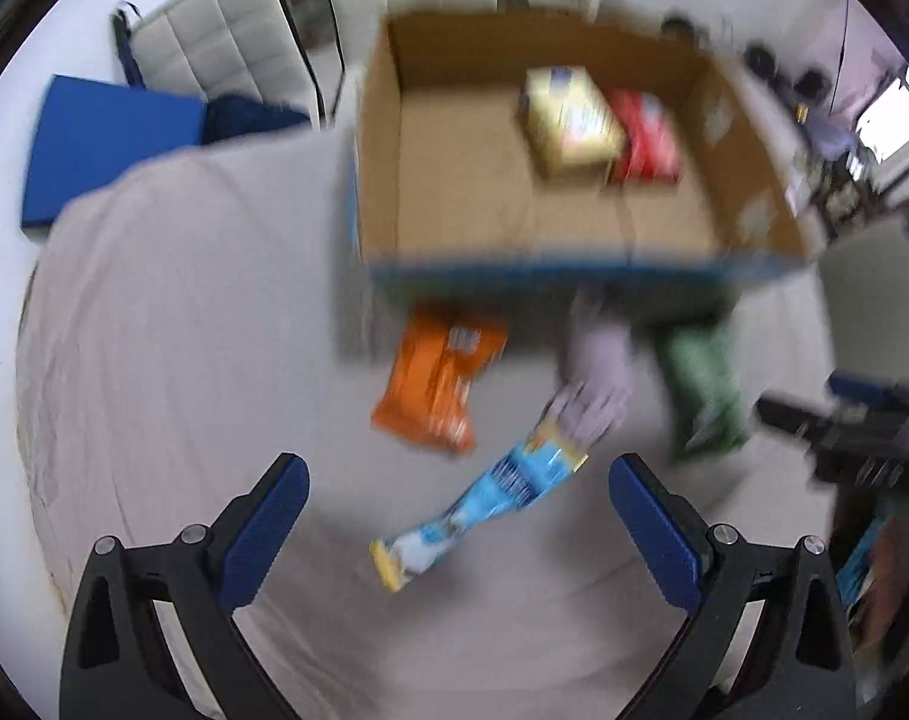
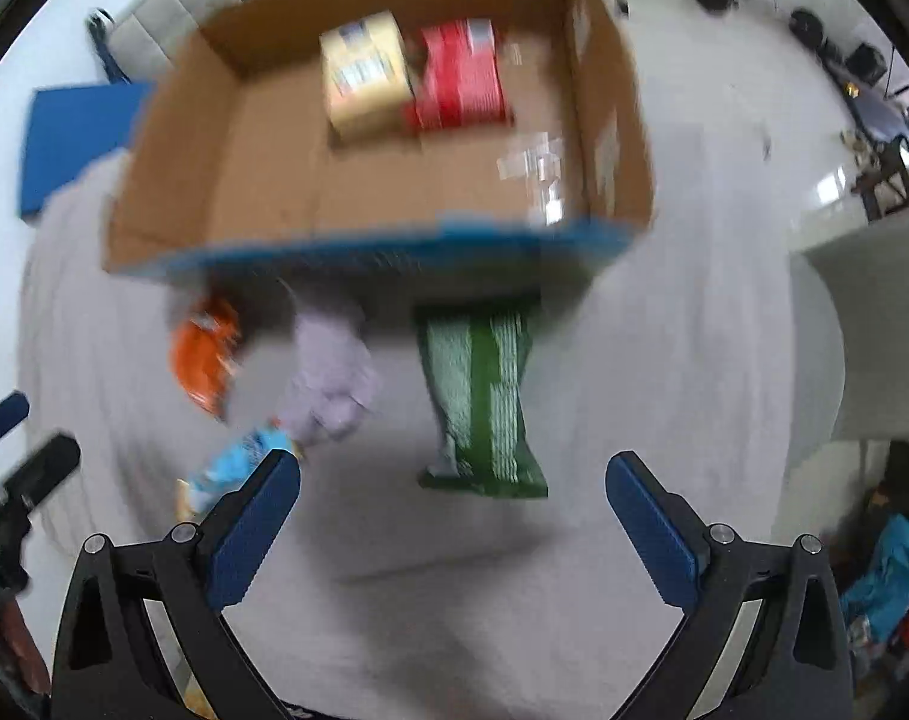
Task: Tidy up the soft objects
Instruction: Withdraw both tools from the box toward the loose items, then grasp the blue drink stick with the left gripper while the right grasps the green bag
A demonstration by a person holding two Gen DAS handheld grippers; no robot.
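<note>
Two tools, left tool (image 1: 459,510) and right tool (image 2: 453,501), gape wide, empty | four packets before cardboard box (image 2: 274,168) | two packs inside

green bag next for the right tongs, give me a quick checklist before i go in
1. Right tongs open: ok, jaws spread wide with nothing between them.
2. Green bag lined up: ok, it lies ahead between the jaws, flat on the cloth.
3. Bag free of neighbours: ok, the lilac bag sits apart to its left; its far end is close to the box.
4. Room in the box: ok, only the yellow pack and red pack at the back.
5. Left tongs out of the way: ok, open over the blue bag.
6. Sharp view: not ok, both views are blurred.
</note>
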